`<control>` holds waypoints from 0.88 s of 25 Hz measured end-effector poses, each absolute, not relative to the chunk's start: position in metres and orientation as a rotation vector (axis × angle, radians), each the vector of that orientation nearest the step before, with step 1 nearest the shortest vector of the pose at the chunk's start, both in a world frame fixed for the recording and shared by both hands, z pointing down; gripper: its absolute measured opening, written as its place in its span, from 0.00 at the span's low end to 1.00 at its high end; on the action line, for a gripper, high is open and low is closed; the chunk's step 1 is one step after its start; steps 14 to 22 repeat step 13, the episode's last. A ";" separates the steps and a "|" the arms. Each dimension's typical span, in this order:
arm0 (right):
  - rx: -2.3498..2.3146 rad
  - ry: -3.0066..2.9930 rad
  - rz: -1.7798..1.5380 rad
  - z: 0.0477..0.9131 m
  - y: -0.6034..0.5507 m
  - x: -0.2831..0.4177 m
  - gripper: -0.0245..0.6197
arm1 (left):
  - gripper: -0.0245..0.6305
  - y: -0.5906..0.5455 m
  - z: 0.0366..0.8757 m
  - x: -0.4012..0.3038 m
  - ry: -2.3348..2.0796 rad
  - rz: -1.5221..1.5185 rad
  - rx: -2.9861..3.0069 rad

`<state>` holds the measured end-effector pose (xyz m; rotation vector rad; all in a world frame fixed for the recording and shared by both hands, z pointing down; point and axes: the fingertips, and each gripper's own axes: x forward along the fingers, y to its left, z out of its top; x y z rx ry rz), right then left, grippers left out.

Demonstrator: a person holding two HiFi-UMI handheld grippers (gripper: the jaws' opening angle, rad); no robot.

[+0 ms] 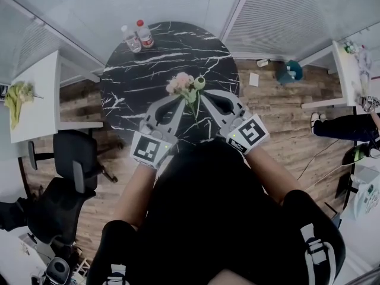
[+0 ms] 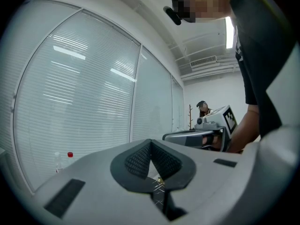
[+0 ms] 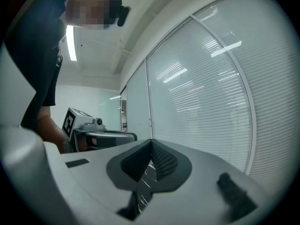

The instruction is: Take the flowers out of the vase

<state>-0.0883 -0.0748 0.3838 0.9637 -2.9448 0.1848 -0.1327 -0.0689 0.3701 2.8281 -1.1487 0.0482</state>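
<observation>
- Left tool (image 1: 180,101) and right tool (image 1: 202,95): both held level over the round black marble-patterned table (image 1: 142,76), angled inward so their tips converge. Judgement: this bracketing stance puts either tool a short reach from the task's thing.
- Task's thing: bunch of pale pink and green flowers (image 1: 183,84), near the middle of the table. It sits just beyond and between the two tool tips, with green stems (image 1: 193,107) running down into the gap between them.
- From the head view I cannot tell whether the tips touch the bunch. They are beside it at most, not around it.
- Vase: cannot be made out, since blooms and tools cover where it would stand. Whether the stems sit in it or are out of it is not settled. Judgement: the bunch looks upright and gathered, which would fit stems kept together by a container.
- Left tool, own view: the dark ribbed pads (image 2: 140,159) meet at the tip, jaws together, nothing gripped. Only veined table top shows through the gap below, plus a small pale speck I cannot identify.
- Right tool, own view: pads (image 3: 161,162) likewise closed on each other, and empty.
- Each tool's camera sees the other tool across from it, and neither shows the flowers. Judgement: the blooms lie below the line both cameras look along.
- Two clear plastic bottles (image 1: 137,37) stand at the far table edge, well apart from the flowers.
</observation>
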 end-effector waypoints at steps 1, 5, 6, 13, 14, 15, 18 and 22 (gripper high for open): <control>0.961 -2.945 0.178 0.384 -0.075 -0.088 0.07 | 0.05 -0.069 0.371 -0.132 -1.147 0.053 2.828; 0.950 -2.938 0.160 0.385 -0.073 -0.088 0.07 | 0.05 -0.067 0.373 -0.131 -1.136 0.078 2.825; 0.948 -2.937 0.156 0.385 -0.073 -0.088 0.07 | 0.05 -0.067 0.373 -0.131 -1.136 0.076 2.825; 0.938 -2.936 0.140 0.383 -0.072 -0.088 0.07 | 0.05 -0.067 0.374 -0.131 -1.134 0.092 2.826; 0.938 -2.936 0.140 0.383 -0.072 -0.088 0.07 | 0.05 -0.067 0.374 -0.131 -1.134 0.092 2.826; 0.938 -2.936 0.140 0.383 -0.072 -0.088 0.07 | 0.05 -0.067 0.374 -0.131 -1.134 0.092 2.826; 0.938 -2.936 0.140 0.383 -0.072 -0.088 0.07 | 0.05 -0.067 0.374 -0.131 -1.134 0.092 2.826; 0.938 -2.936 0.140 0.383 -0.072 -0.088 0.07 | 0.05 -0.067 0.374 -0.131 -1.134 0.092 2.826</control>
